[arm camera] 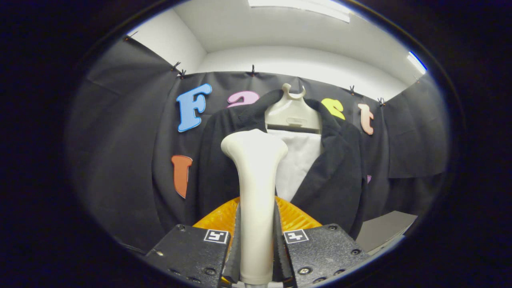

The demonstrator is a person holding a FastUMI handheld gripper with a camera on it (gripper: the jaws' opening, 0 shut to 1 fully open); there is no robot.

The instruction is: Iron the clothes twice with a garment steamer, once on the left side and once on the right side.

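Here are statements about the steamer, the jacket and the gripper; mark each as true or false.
1. The gripper is shut on the steamer handle. True.
2. The black jacket lies folded on a table. False: it hangs on a pale hanger.
3. The steamer's head points up towards the jacket. True.
4. The jacket is buttoned closed. False: it hangs open, with white fabric showing between its front edges.

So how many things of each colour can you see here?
Cream: 2, the plastic steamer handle held shut between the jaws, and the plastic hanger
Black: 1, the fuzzy jacket
White: 1, the cloth lining
Total: 4
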